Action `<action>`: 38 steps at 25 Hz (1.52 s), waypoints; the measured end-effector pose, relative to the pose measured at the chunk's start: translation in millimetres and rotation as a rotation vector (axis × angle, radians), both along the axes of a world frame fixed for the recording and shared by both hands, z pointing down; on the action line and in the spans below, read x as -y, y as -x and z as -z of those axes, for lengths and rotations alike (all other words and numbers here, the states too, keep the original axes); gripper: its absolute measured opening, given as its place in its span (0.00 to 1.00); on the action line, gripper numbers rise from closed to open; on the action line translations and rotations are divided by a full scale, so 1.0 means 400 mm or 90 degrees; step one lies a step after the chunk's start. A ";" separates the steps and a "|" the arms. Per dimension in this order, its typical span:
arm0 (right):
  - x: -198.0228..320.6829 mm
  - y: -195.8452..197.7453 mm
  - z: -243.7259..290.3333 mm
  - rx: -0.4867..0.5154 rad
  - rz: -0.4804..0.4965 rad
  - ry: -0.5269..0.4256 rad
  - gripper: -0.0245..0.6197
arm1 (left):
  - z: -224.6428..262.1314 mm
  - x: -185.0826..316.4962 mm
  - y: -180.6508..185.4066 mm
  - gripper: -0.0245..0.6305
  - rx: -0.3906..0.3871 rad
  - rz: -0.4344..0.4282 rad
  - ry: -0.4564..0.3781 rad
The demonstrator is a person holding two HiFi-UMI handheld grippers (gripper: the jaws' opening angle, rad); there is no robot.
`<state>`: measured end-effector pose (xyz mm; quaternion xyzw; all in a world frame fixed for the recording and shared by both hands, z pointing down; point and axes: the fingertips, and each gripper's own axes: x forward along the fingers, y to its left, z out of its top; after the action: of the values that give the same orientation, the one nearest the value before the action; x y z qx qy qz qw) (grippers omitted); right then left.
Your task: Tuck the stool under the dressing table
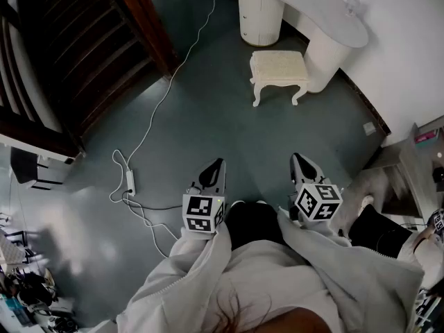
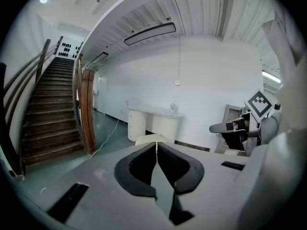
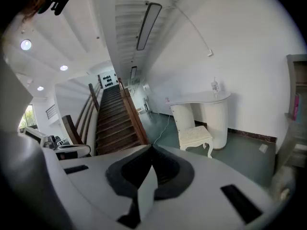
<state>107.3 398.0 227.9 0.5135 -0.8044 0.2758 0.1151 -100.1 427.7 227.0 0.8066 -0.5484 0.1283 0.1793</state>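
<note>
From the head view, the stool (image 1: 278, 66) stands out on the grey floor (image 1: 208, 123), in front of the gap between the two pedestals of the white dressing counter (image 1: 333, 21) and not yet under its top. It is well apart from both tools. The left tongs (image 1: 216, 165) and right tongs (image 1: 300, 159) are held low in front of the person, side by side, both aimed toward it. In the left gripper view the left tongs (image 2: 156, 145) are pressed together with nothing between them. The stool's pale seat peeks just over their tips, and the counter (image 2: 153, 113) sits against the wall behind. In the right gripper view the right tongs (image 3: 151, 150) are likewise closed on nothing. The stool (image 3: 195, 135) shows clearly beside the counter's near pedestal (image 3: 213, 121). The step in hand looks like the approach. To do it well, walk up square to the stool's front edge and bring both tools to the seat evenly. Then push straight toward the gap so the carved legs clear both pedestals. A lopsided shove would likely swing it into the nearer pedestal.
</note>
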 end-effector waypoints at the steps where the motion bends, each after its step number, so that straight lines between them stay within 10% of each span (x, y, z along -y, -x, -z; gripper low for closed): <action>1: -0.003 -0.003 -0.002 0.000 -0.005 0.001 0.12 | 0.001 -0.002 0.000 0.07 0.000 0.000 0.000; 38: -0.164 0.015 -0.053 -0.018 -0.104 0.011 0.12 | -0.041 -0.122 0.049 0.07 -0.021 -0.051 -0.002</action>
<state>101.3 463.8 249.0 0.5803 -0.7556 0.2841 0.1080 -119.8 476.7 243.2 0.8303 -0.5128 0.1214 0.1815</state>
